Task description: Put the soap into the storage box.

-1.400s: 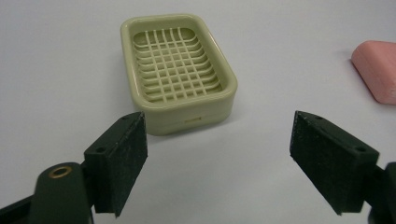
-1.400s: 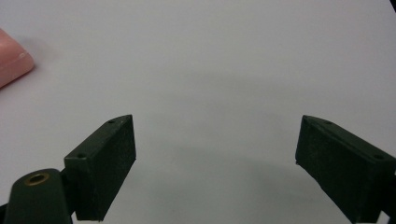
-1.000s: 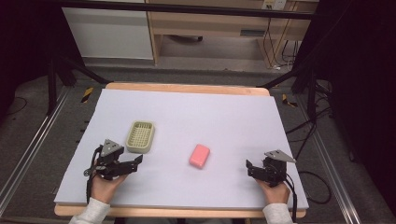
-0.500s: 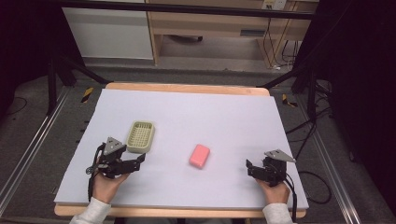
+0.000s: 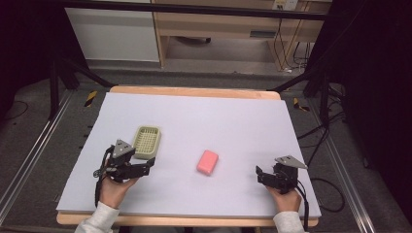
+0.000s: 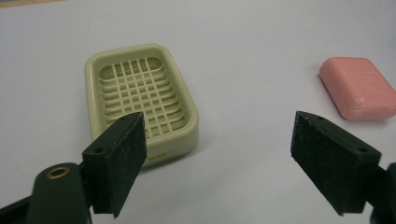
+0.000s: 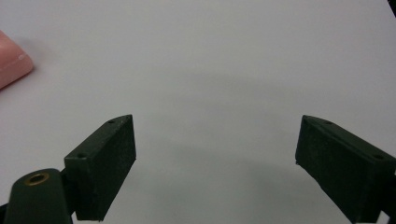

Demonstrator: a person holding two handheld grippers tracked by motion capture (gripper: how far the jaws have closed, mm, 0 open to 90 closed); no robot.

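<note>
Since the earlier frames the left gripper (image 5: pixel 151 162) has crept slightly forward toward the soap dish (image 5: pixel 146 141); right gripper (image 5: pixel 259 174), dish and soap have not shifted. Left claw released, jaws spread wide and empty; in the left gripper view one jaw overlaps the near corner of the dish (image 6: pixel 142 100), contact not determinable. Right claw likewise released and empty, jaws wide over bare surface. Pink soap bar (image 5: pixel 208 161) lies flat near mid-table, between the two grippers, well apart from the dish; it sits to the right in the left gripper view (image 6: pixel 358 94) and at the left edge of the right gripper view (image 7: pixel 11 65). Table (image 5: pixel 233 121) carries a pale lavender sheet with a wooden edge showing at the far side. Beyond: wooden shelving (image 5: pixel 218 29), cables on grey floor (image 5: pixel 316 141), dark surroundings
</note>
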